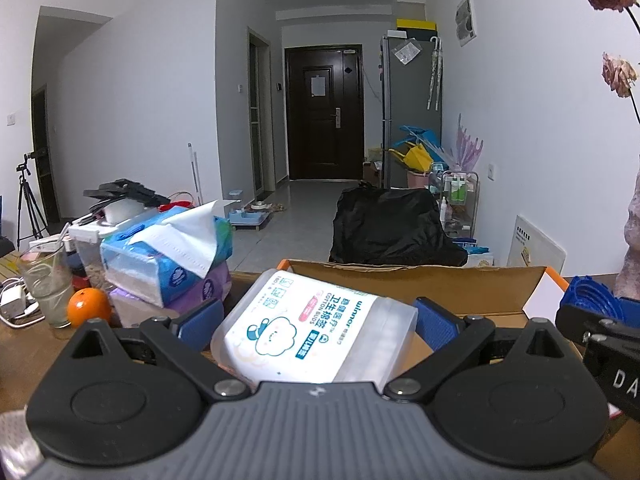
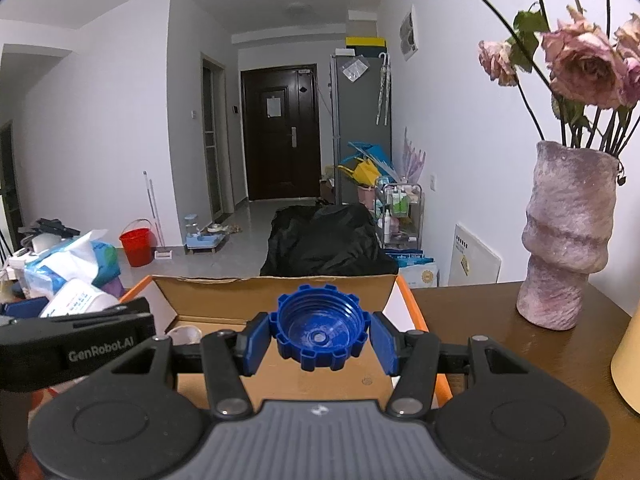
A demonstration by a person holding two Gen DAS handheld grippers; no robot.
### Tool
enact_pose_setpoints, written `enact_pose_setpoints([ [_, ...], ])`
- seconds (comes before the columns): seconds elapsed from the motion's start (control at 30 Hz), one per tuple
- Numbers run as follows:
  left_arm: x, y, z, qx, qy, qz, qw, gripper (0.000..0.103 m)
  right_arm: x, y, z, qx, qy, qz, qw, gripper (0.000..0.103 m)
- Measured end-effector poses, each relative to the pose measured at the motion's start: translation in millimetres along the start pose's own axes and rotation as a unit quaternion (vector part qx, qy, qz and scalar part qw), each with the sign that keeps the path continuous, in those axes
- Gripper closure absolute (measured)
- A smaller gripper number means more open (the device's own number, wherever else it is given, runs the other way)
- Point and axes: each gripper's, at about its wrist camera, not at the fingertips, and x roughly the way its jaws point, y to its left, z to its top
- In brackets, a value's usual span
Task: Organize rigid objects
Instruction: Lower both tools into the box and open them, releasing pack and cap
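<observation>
On the left of the wooden table (image 1: pixel 24 344) sits the household clutter that is not being handled: a drinking glass (image 1: pixel 46 284), an orange (image 1: pixel 89 306) just beside it, and stacked tissue packs (image 1: pixel 168 256) with one sheet pulled up. Next comes the left gripper (image 1: pixel 318 322), its blue pads pressed against the two sides of a translucent cotton bud box (image 1: pixel 316 332), which is carried tilted, label up, over the near edge of the open cardboard box (image 1: pixel 400 276), apparently the container chosen for the rigid things. Further right, the right gripper (image 2: pixel 318 340) is closed to a narrow span on a blue ribbed screw cap (image 2: pixel 320 332), hollow side facing the camera, held above the same carton's floor, probably so both items can be dropped in together. At the far right a textured pink vase (image 2: pixel 568 236) of dried roses (image 2: pixel 580 64) stands clear of the carton.
</observation>
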Motion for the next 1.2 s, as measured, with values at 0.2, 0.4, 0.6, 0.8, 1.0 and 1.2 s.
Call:
enact_pose_setpoints([
  [0.2,17.4,-7.3,1.7,0.007,0.007,-0.006,0.9999,0.001,15.3,2.0,-0.9,-0.007,0.009,-0.011,1.0,0.05],
  [0.4,35.3,-12.5,1.6,0.015,0.02,-0.003,0.9997,0.001,26.1,2.5,-1.7,-0.008,0.016,-0.021,1.0,0.05],
  [0.6,50.5,-12.8,1.3,0.017,0.04,-0.002,0.9991,0.001,33.5,2.2,-5.0,-0.008,0.025,-0.026,0.999,0.05],
  [0.8,57.1,-10.7,-0.2,0.018,0.055,-0.005,0.9983,0.001,36.9,0.8,-7.0,-0.008,0.031,-0.028,0.999,0.05],
  [1.0,55.7,-10.5,-1.0,0.024,0.056,-0.007,0.9981,0.001,37.1,-0.8,-6.8,-0.004,0.036,-0.032,0.999,0.048],
  [1.2,50.6,-6.7,2.9,0.018,0.047,-0.006,0.9987,0.0,33.7,-6.9,-3.3,0.013,0.027,-0.045,0.999,0.005],
])
